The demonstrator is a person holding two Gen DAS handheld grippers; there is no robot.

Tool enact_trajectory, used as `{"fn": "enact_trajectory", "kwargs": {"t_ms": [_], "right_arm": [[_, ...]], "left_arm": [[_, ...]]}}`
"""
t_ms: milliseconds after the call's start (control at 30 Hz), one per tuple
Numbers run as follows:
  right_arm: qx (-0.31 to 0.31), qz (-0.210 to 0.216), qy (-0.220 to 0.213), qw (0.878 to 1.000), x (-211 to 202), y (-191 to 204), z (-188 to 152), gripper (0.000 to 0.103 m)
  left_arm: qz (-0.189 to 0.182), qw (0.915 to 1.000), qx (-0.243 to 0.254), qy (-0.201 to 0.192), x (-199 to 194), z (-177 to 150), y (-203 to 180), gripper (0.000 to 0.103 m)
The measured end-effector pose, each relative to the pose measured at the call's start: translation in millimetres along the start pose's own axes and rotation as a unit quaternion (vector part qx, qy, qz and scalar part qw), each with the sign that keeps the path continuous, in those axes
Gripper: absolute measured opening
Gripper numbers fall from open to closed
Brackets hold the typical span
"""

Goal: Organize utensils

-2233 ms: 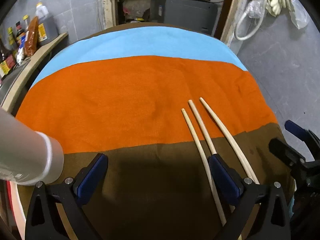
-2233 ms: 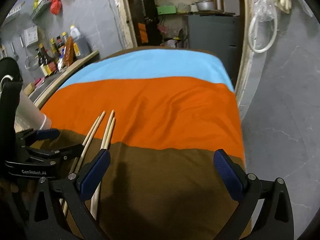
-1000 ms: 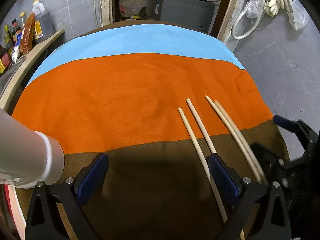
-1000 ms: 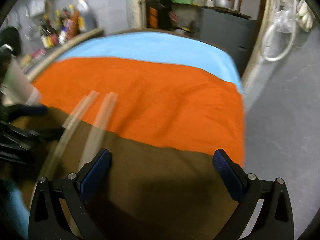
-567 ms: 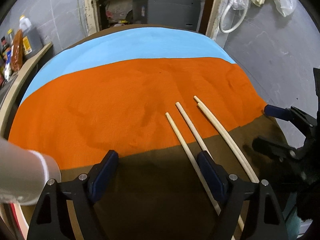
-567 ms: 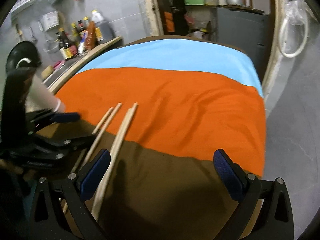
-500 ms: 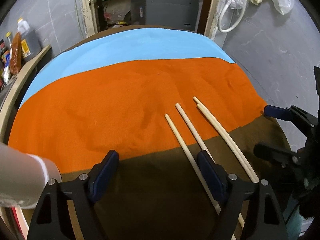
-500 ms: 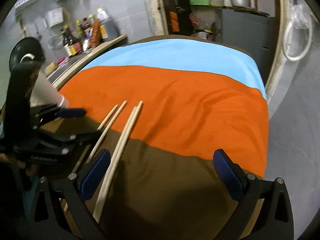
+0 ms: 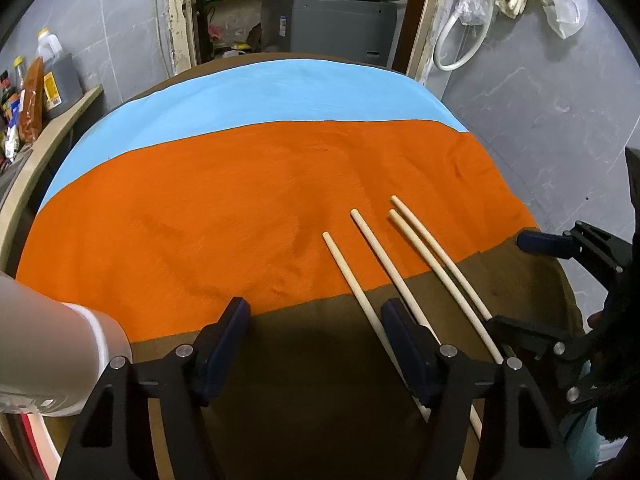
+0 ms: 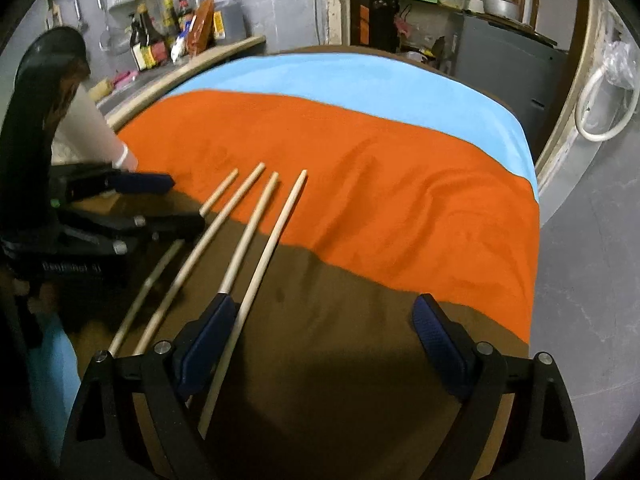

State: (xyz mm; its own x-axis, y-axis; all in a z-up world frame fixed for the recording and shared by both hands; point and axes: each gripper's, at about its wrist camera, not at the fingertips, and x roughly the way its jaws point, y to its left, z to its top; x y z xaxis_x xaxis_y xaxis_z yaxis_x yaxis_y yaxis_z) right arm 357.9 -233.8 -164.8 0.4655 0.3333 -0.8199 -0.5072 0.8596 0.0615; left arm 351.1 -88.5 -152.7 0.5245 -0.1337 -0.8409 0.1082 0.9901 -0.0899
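Four chopsticks (image 10: 256, 236) lay loose and fanned on the cloth-covered surface (image 10: 400, 184), none gathered yet, just ahead of the left tool (image 9: 316, 340) and right tool (image 10: 324, 336), both empty, jaws closing.

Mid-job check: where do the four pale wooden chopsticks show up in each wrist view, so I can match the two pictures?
Left wrist view: four pale wooden chopsticks lie right of centre, fanning away from the lower right.
Right wrist view: the same chopsticks lie left of centre, tips pointing up.
Shared landmark: the line where the orange cloth band meets the brown band; the chopsticks cross it in both.
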Motion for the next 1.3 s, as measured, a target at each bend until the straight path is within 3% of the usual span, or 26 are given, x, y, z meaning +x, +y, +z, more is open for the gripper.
{"fn": "enact_trajectory", "kwargs": {"t_ms": [167, 267, 367, 433, 467, 500, 567, 733, 933, 1133, 1200, 1300], "right_arm": [[-0.002, -0.034, 0.002, 0.999, -0.3, 3.3, -1.1, 0.086], [0.014, -0.055, -0.007, 0.998, -0.7, 1.2, 4.4, 0.061], [0.0, -0.051, -0.011, 0.999, 0.4, 3.0, 9.9, 0.043], [0.003, -0.037, -0.009, 0.999, 3.4, -1.7, 15.6, 0.037], [0.011, -0.021, -0.007, 1.0, 5.2, -6.8, 19.2, 0.032], [0.02, -0.007, -0.003, 1.0, 7.9, -12.8, 23.2, 0.032], [0.032, 0.017, 0.011, 0.999, 15.9, -19.7, 30.0, 0.032], [0.041, 0.05, 0.029, 0.997, 34.7, -33.5, 52.9, 0.032], [0.032, 0.034, 0.047, 0.998, 51.6, -18.4, 72.0, 0.032], [0.046, 0.023, 0.055, 0.997, 48.8, -15.3, 74.3, 0.007], [0.07, 0.037, 0.053, 0.995, 44.7, -21.5, 71.0, 0.004], [0.107, 0.056, 0.033, 0.992, 31.5, -31.5, 63.4, 0.004]], "left_arm": [[-0.007, 0.9999, -0.009, -0.001, -0.6, -1.2, 2.7, 0.066], [-0.004, 0.9999, -0.009, 0.002, 0.1, -0.6, 0.4, 0.066], [-0.004, 0.9999, -0.011, 0.006, 0.1, 1.7, 0.0, 0.062], [-0.006, 0.9998, -0.016, 0.008, -1.3, 3.0, 1.8, 0.057], [-0.009, 0.9997, -0.02, 0.008, -2.4, 4.4, 2.7, 0.047], [-0.015, 0.9996, -0.024, 0.008, -3.2, 5.7, 3.2, 0.036], [-0.034, 0.9987, -0.033, 0.016, -3.2, 8.0, 3.1, 0.025], [-0.04, 0.9981, -0.034, 0.032, 1.6, 10.9, -0.6, 0.023], [-0.052, 0.9952, -0.064, 0.052, 7.8, 18.5, 5.9, 0.023], [-0.047, 0.9939, -0.076, 0.064, 11.2, 21.0, 6.6, 0.019], [-0.048, 0.9936, -0.078, 0.067, 11.3, 21.6, 7.3, 0.01], [-0.073, 0.9881, -0.117, 0.068, 8.3, 20.5, 16.7, 0.007]]}}
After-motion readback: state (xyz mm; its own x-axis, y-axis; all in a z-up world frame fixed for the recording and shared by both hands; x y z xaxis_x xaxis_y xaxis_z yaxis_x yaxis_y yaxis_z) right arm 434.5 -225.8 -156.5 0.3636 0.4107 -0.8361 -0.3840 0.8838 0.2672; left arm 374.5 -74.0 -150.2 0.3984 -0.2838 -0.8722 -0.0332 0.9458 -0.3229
